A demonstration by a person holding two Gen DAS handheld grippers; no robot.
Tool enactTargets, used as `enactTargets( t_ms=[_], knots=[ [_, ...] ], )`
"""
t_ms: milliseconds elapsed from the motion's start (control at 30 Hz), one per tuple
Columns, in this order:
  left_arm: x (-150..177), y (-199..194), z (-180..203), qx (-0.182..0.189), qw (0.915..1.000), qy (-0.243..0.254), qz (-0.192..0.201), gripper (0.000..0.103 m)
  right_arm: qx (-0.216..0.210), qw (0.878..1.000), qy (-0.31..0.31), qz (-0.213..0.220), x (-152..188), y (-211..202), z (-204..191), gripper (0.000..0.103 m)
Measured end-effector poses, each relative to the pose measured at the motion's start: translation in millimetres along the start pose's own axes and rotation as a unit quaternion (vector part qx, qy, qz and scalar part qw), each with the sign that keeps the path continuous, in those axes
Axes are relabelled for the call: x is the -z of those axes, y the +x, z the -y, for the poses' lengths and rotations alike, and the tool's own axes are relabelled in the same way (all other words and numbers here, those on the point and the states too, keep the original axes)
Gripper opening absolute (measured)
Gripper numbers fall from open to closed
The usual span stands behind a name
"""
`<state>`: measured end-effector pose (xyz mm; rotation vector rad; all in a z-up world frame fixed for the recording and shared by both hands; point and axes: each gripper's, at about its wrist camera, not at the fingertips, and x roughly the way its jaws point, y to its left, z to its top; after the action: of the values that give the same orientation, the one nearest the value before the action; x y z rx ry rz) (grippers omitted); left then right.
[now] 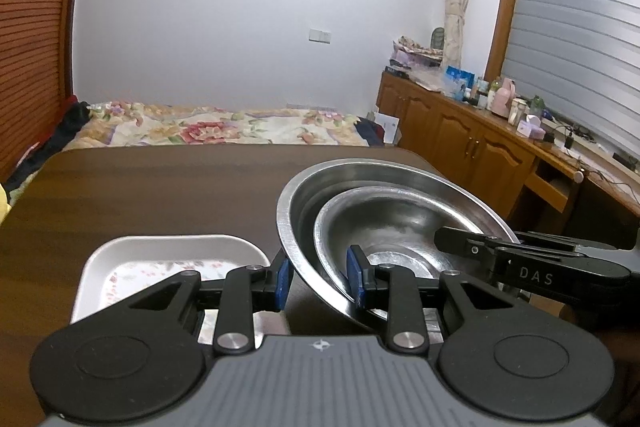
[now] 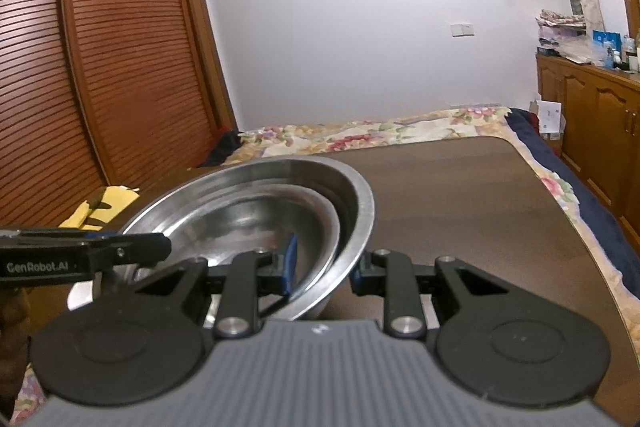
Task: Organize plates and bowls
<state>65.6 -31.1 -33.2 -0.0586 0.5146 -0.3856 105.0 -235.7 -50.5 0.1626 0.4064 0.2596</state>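
The left wrist view shows the left gripper [image 1: 320, 283] with its two blue pads on both sides of the near rim of the large steel bowl [image 1: 304, 195]: one pad outside the wall, the other inside, so the gripper is pinching the rim at about 7 o'clock of the bowl. A small steel bowl [image 1: 400, 223] lies nested inside the large one, shifted toward the near right side. Both bowls appear tilted, the near edge raised above the dark brown counter [image 1: 160, 187]. At about 9 o'clock from the gripper, a white tray [image 1: 96, 267] with a flower pattern rests on the counter, just beside the bowls, partly hidden by the gripper body. The right gripper [image 1: 460, 241] reaches in from 3 o'clock over the bowls' right edge. In the right wrist view, the right gripper [image 2: 324, 269] holds the opposite rim of the large steel bowl [image 2: 362, 211] in the same way, its blue pad inside and the other finger outside, closed on the wall. The small steel bowl [image 2: 256, 215] sits inside. The left gripper [image 2: 152, 247] comes in from 9 o'clock. Behind the counter [image 2: 480, 211] there is a bed [image 2: 380, 133] with a flowered cover.
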Motion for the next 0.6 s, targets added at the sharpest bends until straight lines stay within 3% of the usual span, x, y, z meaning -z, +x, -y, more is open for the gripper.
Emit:
enactTargets(
  t_ms=[600],
  knots=[
    [-7.7,-38.0,-47.7,-0.038,0.9988,-0.016,0.026,0.031,-0.051,0.998,-0.031,-0.014,-10.0,18.5,-50.0,0.028]
  ],
)
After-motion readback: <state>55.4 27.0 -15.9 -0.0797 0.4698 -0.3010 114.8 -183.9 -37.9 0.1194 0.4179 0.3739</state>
